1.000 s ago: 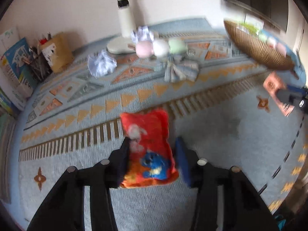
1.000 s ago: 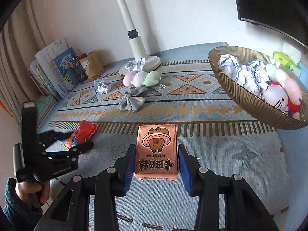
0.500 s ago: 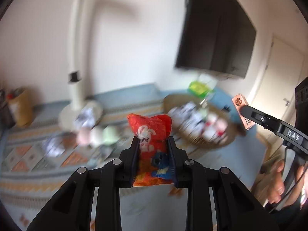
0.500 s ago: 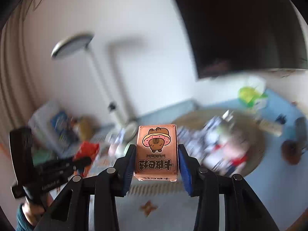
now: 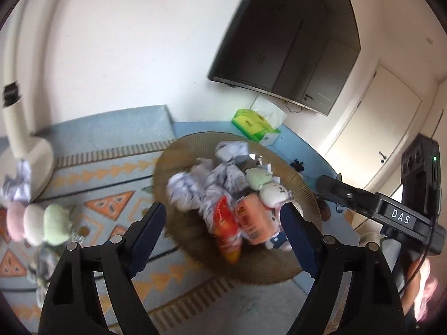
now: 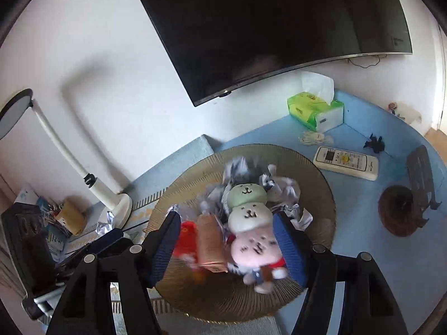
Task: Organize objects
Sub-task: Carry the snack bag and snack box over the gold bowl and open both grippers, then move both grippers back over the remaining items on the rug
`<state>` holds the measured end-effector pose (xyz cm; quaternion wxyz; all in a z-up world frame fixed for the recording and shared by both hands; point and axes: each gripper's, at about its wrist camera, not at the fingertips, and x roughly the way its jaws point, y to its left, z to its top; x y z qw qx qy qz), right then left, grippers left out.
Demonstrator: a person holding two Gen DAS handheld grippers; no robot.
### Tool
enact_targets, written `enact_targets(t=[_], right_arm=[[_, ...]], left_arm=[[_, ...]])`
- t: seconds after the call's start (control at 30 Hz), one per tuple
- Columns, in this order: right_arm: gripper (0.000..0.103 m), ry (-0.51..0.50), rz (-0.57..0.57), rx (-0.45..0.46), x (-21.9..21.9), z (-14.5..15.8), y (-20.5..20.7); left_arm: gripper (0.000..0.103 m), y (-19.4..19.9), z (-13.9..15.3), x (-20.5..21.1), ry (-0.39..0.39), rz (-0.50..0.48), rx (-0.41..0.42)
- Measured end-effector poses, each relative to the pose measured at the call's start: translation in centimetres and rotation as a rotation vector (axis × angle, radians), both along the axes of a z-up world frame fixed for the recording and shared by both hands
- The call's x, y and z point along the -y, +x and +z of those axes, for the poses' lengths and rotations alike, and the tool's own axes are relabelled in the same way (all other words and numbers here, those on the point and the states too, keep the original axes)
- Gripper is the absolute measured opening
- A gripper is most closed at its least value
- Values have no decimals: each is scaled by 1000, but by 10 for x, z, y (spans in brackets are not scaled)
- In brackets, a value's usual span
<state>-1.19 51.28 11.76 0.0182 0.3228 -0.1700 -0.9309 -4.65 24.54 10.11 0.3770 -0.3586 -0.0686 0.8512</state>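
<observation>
Both grippers hover above the woven basket [image 5: 279, 268] [image 6: 315, 178], open and empty. My left gripper [image 5: 226, 231] has its jaws wide apart; the red snack packet [image 5: 226, 226] lies in the basket below it. My right gripper [image 6: 227, 243] is also wide open; the orange card box [image 6: 211, 243] lies in the basket beside the red packet [image 6: 185, 237]. The box also shows in the left wrist view [image 5: 251, 217]. The basket holds crumpled paper balls [image 5: 206, 178] and plush toys [image 6: 247, 212]. The right gripper's body [image 5: 391, 215] shows at the right of the left wrist view.
A plush string [image 5: 36, 223] and crumpled paper [image 5: 16, 184] lie on the patterned rug by the lamp base [image 5: 33, 150]. A green tissue box [image 6: 315, 109], a remote [image 6: 346, 163] and a dark stand [image 6: 405, 209] sit on the blue surface. A monitor [image 6: 279, 28] hangs behind.
Both grippers moved over the basket and opened. The red packet and the orange box left the jaws and now lie in the basket.
</observation>
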Motion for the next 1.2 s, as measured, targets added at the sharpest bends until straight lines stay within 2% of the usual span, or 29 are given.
enact_targets(t=[0.07, 0.17, 0.23, 0.27, 0.33, 0.4, 0.47, 0.53, 0.6, 0.67, 0.77, 0.83, 0.87, 0.97, 1.03, 1.2], right_arm=[[67, 73, 10, -24, 15, 9, 11], [67, 262, -29, -76, 58, 29, 30], [69, 390, -5, -155, 97, 41, 46], [81, 443, 10, -196, 118, 45, 54], [101, 504, 54, -291, 159, 47, 73], [103, 507, 96, -351, 195, 39, 85], [103, 476, 160, -323, 220, 23, 82], [103, 407, 243, -226, 241, -4, 66], [103, 350, 297, -166, 252, -32, 53], [103, 351, 300, -111, 262, -59, 40], [103, 339, 311, -63, 266, -80, 27], [103, 319, 321, -21, 265, -95, 24], [103, 292, 327, 40, 263, -101, 15], [103, 279, 267, 122, 256, -113, 3], [103, 279, 234, 161, 251, -117, -3], [103, 296, 243, 151, 254, -115, 1]], left_arm=[[83, 9, 4, 28, 14, 44, -18], [86, 34, 18, 77, -16, 144, -93], [98, 56, 29, 112, -62, 222, -173], [103, 67, 33, 128, -86, 267, -220], [103, 89, 36, 165, -160, 378, -305], [103, 99, 31, 190, -213, 447, -329], [103, 100, 16, 211, -241, 484, -308], [103, 93, -7, 228, -271, 510, -254], [103, 83, -30, 239, -288, 529, -196], [103, 79, -45, 251, -260, 538, -151], [103, 75, -63, 258, -185, 557, -100], [103, 71, -65, 257, -216, 574, -76], [103, 72, -66, 258, -215, 577, -80], [103, 75, -69, 261, -223, 602, -75], [103, 73, -71, 257, -257, 616, -73], [103, 64, -78, 241, -372, 595, -46]])
